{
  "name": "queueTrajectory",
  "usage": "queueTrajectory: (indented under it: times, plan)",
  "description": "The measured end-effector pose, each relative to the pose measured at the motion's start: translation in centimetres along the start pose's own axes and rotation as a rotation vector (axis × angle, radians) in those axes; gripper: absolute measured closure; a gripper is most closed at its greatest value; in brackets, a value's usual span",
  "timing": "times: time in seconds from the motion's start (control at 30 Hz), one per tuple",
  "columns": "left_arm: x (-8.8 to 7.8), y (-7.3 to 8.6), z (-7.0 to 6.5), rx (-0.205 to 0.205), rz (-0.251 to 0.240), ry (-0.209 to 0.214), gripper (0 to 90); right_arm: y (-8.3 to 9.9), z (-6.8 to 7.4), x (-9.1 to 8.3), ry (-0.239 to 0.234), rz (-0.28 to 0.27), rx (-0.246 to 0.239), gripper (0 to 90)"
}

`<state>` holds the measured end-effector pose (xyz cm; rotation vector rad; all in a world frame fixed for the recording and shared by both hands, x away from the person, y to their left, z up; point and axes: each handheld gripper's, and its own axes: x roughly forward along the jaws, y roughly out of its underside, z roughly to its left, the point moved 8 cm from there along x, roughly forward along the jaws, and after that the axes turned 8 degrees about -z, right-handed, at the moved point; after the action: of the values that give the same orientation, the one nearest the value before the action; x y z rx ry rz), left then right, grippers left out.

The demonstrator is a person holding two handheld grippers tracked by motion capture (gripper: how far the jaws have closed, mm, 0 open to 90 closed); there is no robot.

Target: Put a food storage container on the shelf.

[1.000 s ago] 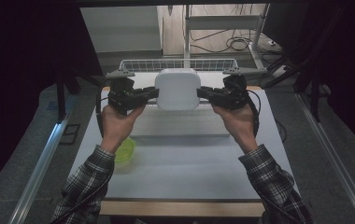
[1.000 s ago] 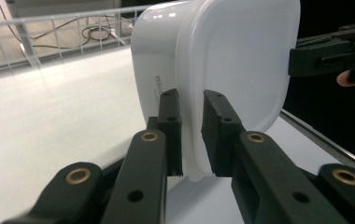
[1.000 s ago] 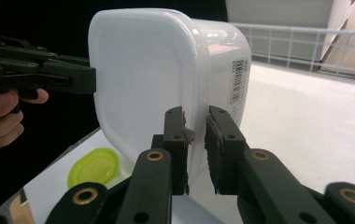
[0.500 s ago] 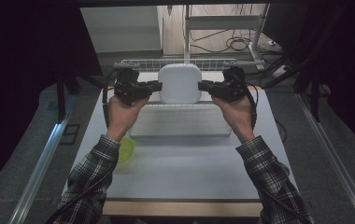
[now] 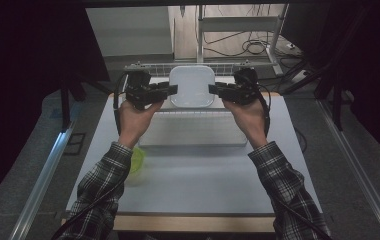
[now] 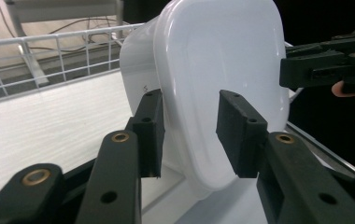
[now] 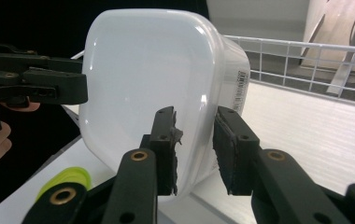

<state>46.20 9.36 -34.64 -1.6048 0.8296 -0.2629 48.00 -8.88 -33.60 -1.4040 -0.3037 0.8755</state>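
The white tub (image 5: 192, 86) is seen tipped up on edge at the far end of the table (image 5: 198, 175), just in front of the wire rack (image 5: 148, 67), with its flat face turned toward the person. Compared with a second ago, the tub is farther from the person and closer to the rack, and the jaws of both grippers have just been opening. A gap is visible between pads and plastic in both gripper views, so the tub is judged released, or nearly so, and resting on its own.

The left gripper (image 6: 196, 130) is spread astride the tub's left rim; the right gripper (image 7: 196, 149) is spread astride the right rim. A green item (image 5: 137, 160) lies well nearer the person than the tub.
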Motion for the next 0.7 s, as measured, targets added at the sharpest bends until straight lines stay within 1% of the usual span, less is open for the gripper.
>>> queueTrajectory:
  times: [0.1,0.13,0.17,0.2,0.27,0.37,0.4,0.43,0.47,0.5,0.53,0.6,0.63,0.67,0.7]
  plan:
    - [0.4,0.1,0.2,0.009,0.015,-0.007,61.7,0.0,-0.2,0.3,0.014,0.004,-0.004,65.5]
    - [0.4,0.1,0.3,0.002,0.012,-0.004,61.9,0.0,-0.2,0.4,0.013,0.003,-0.001,65.1]
    - [0.6,0.1,0.4,-0.016,0.010,0.004,62.2,-0.1,-0.3,0.5,0.016,0.003,0.003,63.7]
    - [0.6,0.1,0.4,-0.016,0.010,0.004,62.3,-0.1,-0.3,0.5,0.016,0.003,0.003,63.7]
    - [0.7,0.1,0.5,-0.020,0.011,0.009,61.9,-0.1,-0.4,0.7,0.022,0.004,-0.003,60.9]
    - [0.9,0.0,0.6,-0.022,0.012,0.003,59.4,-0.1,-0.6,1.2,0.044,0.005,-0.015,56.9]
    - [1.0,0.0,0.7,-0.019,0.015,-0.003,59.4,-0.1,-0.6,1.2,0.044,0.005,-0.015,56.9]
    - [1.0,-0.1,0.7,-0.016,0.016,-0.007,56.8,-0.1,-0.7,1.4,0.059,0.003,-0.025,54.8]
    - [1.1,-0.1,0.8,-0.011,0.016,-0.016,56.8,-0.1,-0.7,1.4,0.059,0.003,-0.025,54.8]
    - [1.2,-0.2,1.0,0.024,0.021,-0.045,54.1,-0.2,-0.8,1.5,0.069,-0.002,-0.027,53.0]
    - [1.2,-0.2,1.0,0.024,0.021,-0.045,54.1,-0.2,-0.8,1.5,0.069,-0.002,-0.027,53.0]
    - [1.4,-0.3,1.2,0.029,0.029,-0.067,53.5,-0.2,-0.9,1.6,0.073,-0.003,-0.029,52.8]
    - [1.5,-0.3,1.2,0.031,0.030,-0.068,53.0,-0.1,-0.9,1.7,0.073,-0.001,-0.028,52.9]
    - [1.6,-0.4,1.3,0.033,0.030,-0.065,53.2,-0.2,-0.9,1.8,0.071,-0.010,-0.024,52.9]
    - [1.7,-0.4,1.3,0.025,0.028,-0.070,53.2,-0.2,-0.9,1.8,0.071,-0.010,-0.024,52.9]
